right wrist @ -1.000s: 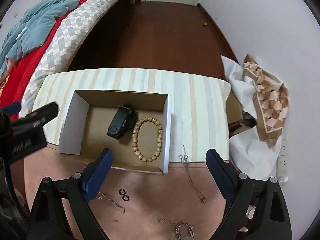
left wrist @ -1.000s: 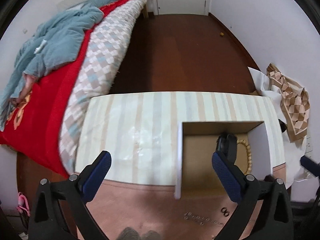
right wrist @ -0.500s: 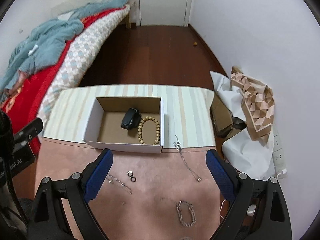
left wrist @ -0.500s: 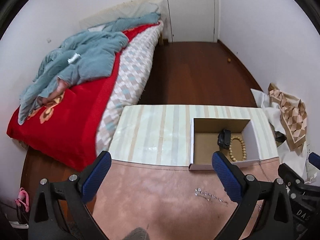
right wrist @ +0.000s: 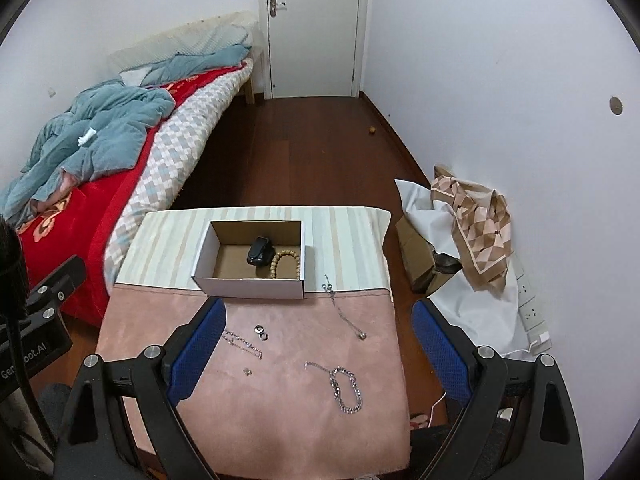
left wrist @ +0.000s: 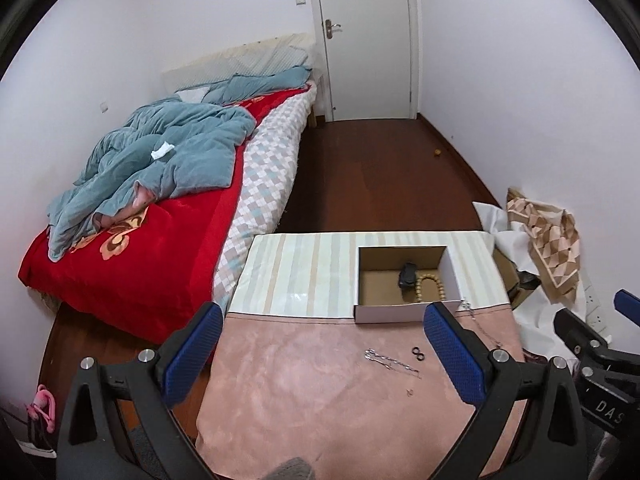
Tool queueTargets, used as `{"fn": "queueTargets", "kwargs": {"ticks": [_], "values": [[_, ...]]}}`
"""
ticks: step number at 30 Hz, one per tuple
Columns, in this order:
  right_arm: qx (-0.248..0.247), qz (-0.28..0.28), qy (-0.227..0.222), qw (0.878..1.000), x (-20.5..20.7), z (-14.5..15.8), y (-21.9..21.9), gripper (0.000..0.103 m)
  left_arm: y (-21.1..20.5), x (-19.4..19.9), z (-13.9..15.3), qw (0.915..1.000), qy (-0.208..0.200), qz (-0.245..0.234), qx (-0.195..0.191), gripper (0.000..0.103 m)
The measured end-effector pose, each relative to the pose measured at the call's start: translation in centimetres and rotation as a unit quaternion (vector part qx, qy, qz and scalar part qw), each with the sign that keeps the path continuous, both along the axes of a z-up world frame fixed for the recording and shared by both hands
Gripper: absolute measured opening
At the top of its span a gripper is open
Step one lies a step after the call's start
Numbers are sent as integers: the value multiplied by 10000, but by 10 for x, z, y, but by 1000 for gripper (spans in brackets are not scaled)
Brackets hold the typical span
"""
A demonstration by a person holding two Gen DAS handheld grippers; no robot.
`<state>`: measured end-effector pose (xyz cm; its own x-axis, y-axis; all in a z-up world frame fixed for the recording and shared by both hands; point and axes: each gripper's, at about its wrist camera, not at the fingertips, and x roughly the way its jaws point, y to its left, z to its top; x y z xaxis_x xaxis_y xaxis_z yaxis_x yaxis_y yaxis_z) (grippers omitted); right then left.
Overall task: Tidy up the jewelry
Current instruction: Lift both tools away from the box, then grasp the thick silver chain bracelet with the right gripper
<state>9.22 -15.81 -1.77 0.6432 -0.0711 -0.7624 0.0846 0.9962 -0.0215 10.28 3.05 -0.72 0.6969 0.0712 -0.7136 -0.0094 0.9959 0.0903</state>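
Note:
An open cardboard box (right wrist: 248,282) (left wrist: 400,314) stands on the table and holds a black watch (right wrist: 259,251) (left wrist: 408,274) and a wooden bead bracelet (right wrist: 280,264) (left wrist: 430,282). On the pink cloth (right wrist: 280,420) lie a silver chain bracelet (right wrist: 346,388), a thin pendant necklace (right wrist: 344,314), a fine chain (right wrist: 242,342) (left wrist: 392,362), two small rings (right wrist: 261,331) (left wrist: 418,353) and a tiny stud (right wrist: 247,371). My left gripper (left wrist: 320,354) and right gripper (right wrist: 318,350) are both open and empty, held high above the table's near part.
A bed (left wrist: 132,240) with red cover and blue blanket stands left of the table. A patterned cloth over white sheeting and boxes (right wrist: 472,216) lies at the right wall. A shut door (right wrist: 314,28) is at the far end beyond dark wood floor (right wrist: 304,152).
Both grippers have pulled up and back from the box, so the whole table and room now show. Both stay open and empty.

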Motion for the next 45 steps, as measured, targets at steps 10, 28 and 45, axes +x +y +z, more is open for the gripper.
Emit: {"fn": "queueTargets", "kwargs": {"ticks": [10, 28, 45], "values": [[56, 18, -154, 9999, -30, 13, 0, 98, 5, -21, 2, 9997, 98, 16, -203, 103], [680, -435, 1619, 9835, 29, -175, -55, 92, 16, 27, -164, 9865, 1450, 641, 417, 103], [528, -796, 2163, 9716, 25, -269, -91, 35, -11, 31, -234, 9715, 2276, 281, 597, 103]]}}
